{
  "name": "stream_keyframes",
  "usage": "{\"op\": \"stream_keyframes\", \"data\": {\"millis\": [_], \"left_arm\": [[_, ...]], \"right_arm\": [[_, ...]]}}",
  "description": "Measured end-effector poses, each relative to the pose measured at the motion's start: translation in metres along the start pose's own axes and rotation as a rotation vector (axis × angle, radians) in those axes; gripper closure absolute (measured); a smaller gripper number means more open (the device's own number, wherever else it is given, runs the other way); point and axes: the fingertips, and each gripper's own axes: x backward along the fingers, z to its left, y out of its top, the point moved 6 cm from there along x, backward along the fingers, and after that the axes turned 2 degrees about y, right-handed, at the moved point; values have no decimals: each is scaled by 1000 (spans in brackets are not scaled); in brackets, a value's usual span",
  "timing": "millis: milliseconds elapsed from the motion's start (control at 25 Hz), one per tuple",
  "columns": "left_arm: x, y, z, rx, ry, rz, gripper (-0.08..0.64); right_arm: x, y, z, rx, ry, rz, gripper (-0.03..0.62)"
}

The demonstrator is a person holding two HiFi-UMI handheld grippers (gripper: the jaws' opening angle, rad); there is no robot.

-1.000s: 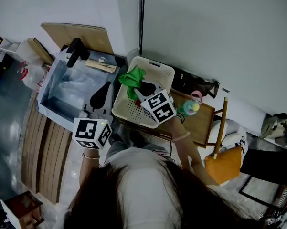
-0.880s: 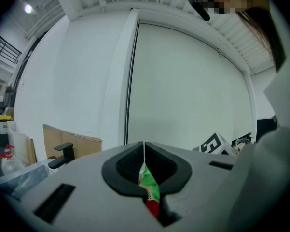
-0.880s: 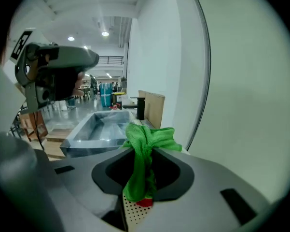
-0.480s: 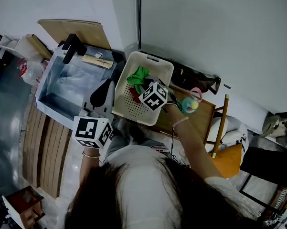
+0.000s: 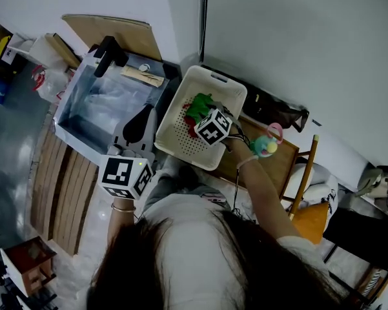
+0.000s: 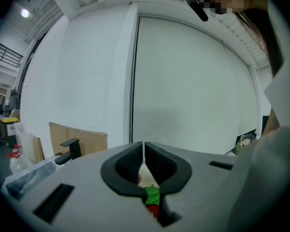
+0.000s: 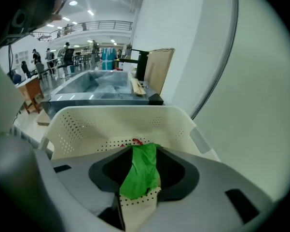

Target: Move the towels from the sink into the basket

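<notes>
Drop-off, head view: right tongs [image 5: 198, 112] hung over the cream perforated plastic basket [image 5: 181, 152] at twelve o'clock. Left gripper view: left tongs [image 6: 143, 153] sat closed, empty. Right gripper view: they were opening around the crumpled green towel [image 7: 141, 175]; lifting clear seemed next.

A light top [image 5: 194, 232] is worn under long dark hair [image 5: 145, 270], with a thin bracelet [image 5: 121, 208] at each wrist. The left gripper [image 6: 144, 153] and right gripper [image 7: 144, 153] are moulded in grey with black fingers [image 6: 123, 167], each topped by a white cube [image 5: 124, 177] of black square markers. The right one's fingers are opening, with a green towel [image 7: 142, 174] between them.
</notes>
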Motion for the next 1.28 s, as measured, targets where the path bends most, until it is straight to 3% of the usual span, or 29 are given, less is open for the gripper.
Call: {"op": "stream_keyframes", "data": {"millis": [200,280,400,760,1280], "left_arm": [[4,-2,9,0,11,8,549],[7,-2,11,0,16,5,549],[12,-3,13,2,22,0,549],[46,-1,15,9,21,-34,549],[121,-16,7,33,36,-78,549]], "right_arm": [[20,17,-3,-153,-41,-99,430],[30,26,-4,-171,-83,-150,503],[46,37,-2,-194,-124,-216,535],[101,63,30,-305,-145,-378,565],[170,74,96,-305,-187,-544,566]]}}
